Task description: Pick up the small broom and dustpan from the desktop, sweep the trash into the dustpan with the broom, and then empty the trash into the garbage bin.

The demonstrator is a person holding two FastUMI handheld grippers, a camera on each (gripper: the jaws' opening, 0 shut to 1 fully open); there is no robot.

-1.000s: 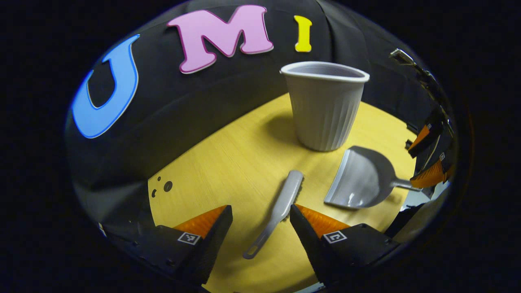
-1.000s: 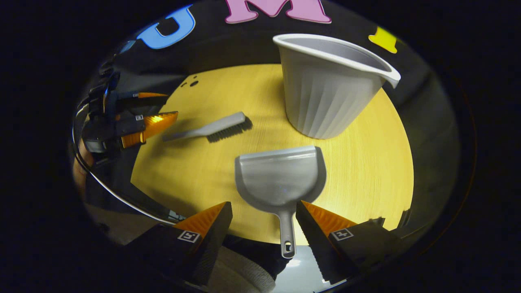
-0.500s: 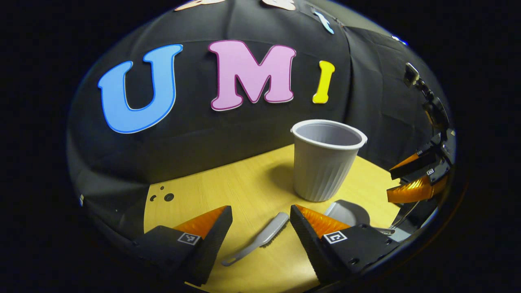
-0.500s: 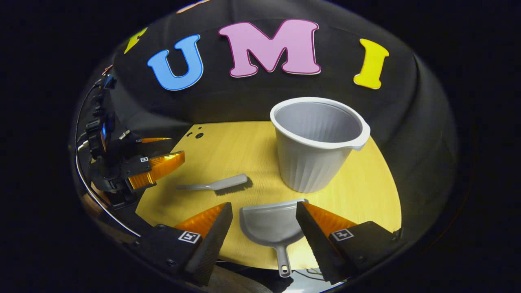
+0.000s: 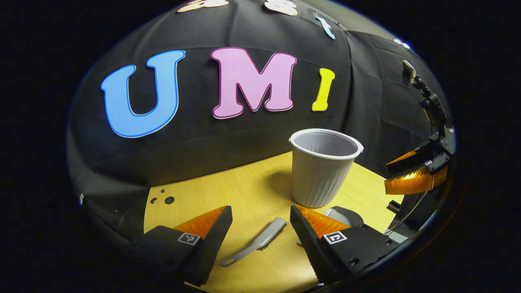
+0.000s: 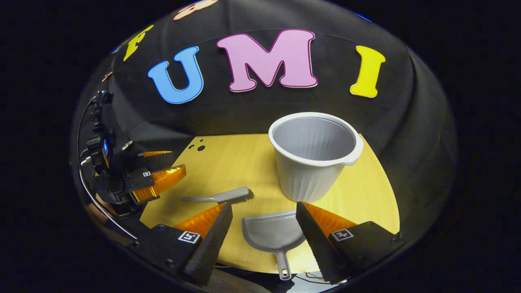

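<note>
Landmark: the grey ribbed garbage bin [image 6: 313, 156], upright on the wooden bench [image 6: 240, 162].

- Dustpan [image 6: 272, 232]: flat on the bench, just in front of the bin.
- Small broom [image 6: 217, 195]: flat on the bench, left of the bin.
- Right tool [image 6: 263, 211]: fingers spread apart, empty, above the dustpan.
- Left tool [image 5: 260, 215]: fingers spread apart, empty, above the broom.

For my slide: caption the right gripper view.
Open right gripper above dustpan, broom and bin on the desktop.
</note>
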